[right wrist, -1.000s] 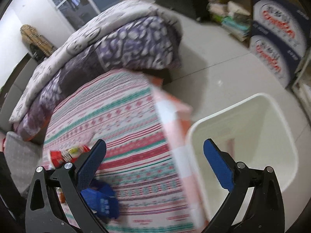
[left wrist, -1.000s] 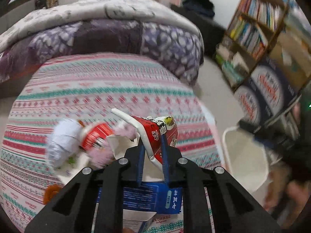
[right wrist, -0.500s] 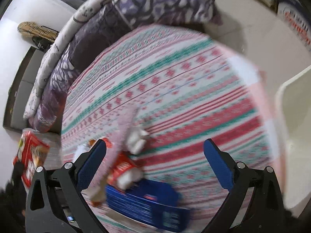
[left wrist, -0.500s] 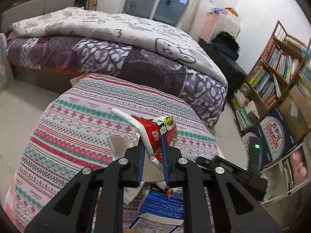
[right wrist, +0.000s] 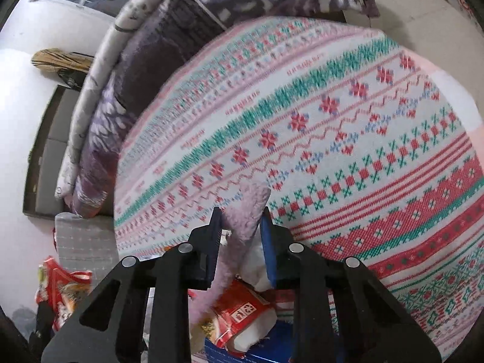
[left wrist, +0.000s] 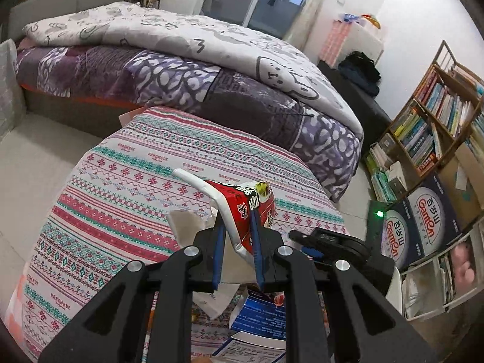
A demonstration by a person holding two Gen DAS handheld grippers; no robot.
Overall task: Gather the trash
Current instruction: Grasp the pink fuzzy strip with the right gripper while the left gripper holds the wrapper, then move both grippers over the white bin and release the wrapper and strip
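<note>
My left gripper (left wrist: 237, 254) is shut on a red and white snack wrapper (left wrist: 242, 205) and holds it above the patterned table (left wrist: 127, 181). My right gripper (right wrist: 240, 242) is shut on a fuzzy pink sock-like piece (right wrist: 242, 220) that lies on the table (right wrist: 363, 121). Under it lie a red wrapper (right wrist: 242, 308), white crumpled paper (right wrist: 255, 260) and a blue box (right wrist: 257, 354). The blue box (left wrist: 263, 317) and white paper (left wrist: 187, 227) also show below the left gripper, with the right gripper's body (left wrist: 332, 242) beside them.
A bed with purple and white quilts (left wrist: 181, 60) stands behind the table. Bookshelves (left wrist: 438, 115) and printed cartons (left wrist: 423, 227) are at the right. A red snack bag (right wrist: 60, 287) lies on the floor at the left of the right wrist view.
My left gripper rose with the snack wrapper still in it. My right gripper swung from the white bin back over the table, came down on the trash pile and shut on the pink fuzzy piece.
</note>
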